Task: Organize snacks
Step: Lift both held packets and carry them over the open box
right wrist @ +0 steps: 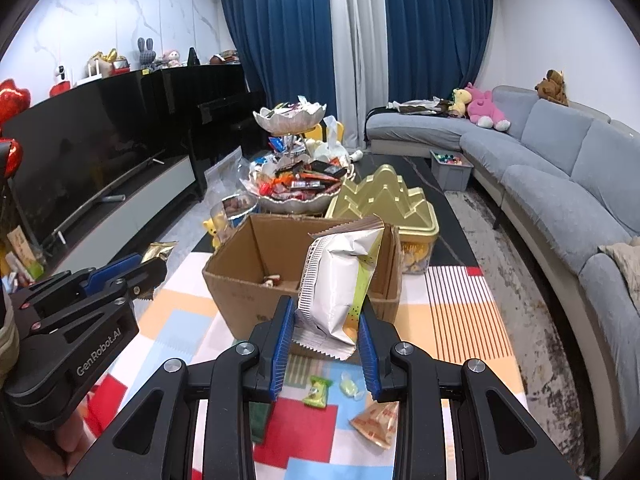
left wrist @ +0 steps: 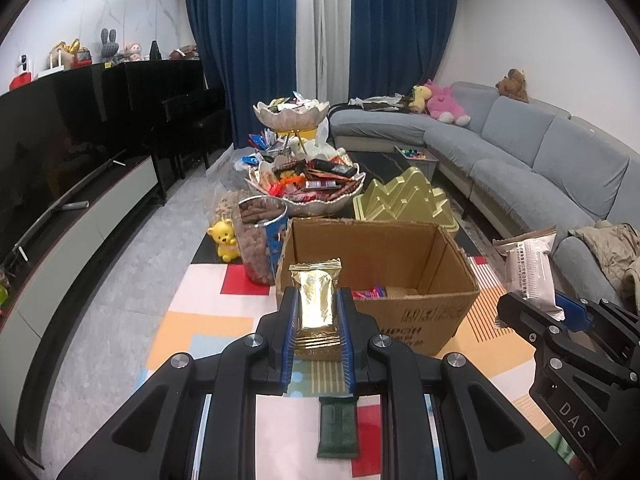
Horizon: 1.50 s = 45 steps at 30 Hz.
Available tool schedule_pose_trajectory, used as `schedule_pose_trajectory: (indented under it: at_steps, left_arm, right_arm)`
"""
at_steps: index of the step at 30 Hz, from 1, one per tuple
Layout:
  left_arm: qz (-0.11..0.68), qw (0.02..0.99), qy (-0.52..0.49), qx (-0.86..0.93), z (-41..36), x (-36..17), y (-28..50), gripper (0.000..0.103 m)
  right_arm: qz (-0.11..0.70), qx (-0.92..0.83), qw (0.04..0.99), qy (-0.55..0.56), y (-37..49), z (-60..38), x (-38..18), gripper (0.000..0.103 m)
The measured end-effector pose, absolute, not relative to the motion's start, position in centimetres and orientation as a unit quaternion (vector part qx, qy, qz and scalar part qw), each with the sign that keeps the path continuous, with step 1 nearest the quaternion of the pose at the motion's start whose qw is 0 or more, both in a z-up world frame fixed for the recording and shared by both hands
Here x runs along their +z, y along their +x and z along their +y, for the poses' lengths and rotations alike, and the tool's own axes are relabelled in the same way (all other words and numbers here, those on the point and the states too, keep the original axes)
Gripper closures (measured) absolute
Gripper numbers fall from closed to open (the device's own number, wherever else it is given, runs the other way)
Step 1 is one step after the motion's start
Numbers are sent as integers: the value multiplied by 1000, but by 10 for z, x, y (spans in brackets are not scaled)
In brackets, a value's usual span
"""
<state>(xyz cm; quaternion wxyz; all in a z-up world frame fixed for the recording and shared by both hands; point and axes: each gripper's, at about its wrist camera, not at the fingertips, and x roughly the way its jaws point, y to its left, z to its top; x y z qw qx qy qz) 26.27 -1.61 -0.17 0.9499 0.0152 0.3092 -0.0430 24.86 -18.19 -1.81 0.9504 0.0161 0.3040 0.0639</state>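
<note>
The left hand-held gripper (left wrist: 318, 312) is clamped on a gold snack packet (left wrist: 316, 298), just before the open cardboard box (left wrist: 400, 280). The right hand-held gripper (right wrist: 326, 320) is clamped on a white snack bag (right wrist: 340, 284), near the same box on the colourful tabletop (right wrist: 460, 312).

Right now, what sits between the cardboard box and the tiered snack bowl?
On the left wrist view, a clear tub of brown snacks stands between the cardboard box and tiered snack bowl.
</note>
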Motion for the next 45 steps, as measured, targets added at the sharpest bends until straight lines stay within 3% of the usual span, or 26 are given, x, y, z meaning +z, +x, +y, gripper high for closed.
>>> schedule_pose_trajectory:
  at_steps: [14, 45]
  left_arm:
    - [305, 951, 14, -49, -21, 6, 302, 83]
    - [337, 940, 15, -60, -32, -27, 390, 83]
  right_arm:
    - [292, 61, 954, 13, 279, -182, -6, 71]
    - [322, 64, 945, 13, 362, -185, -35, 71]
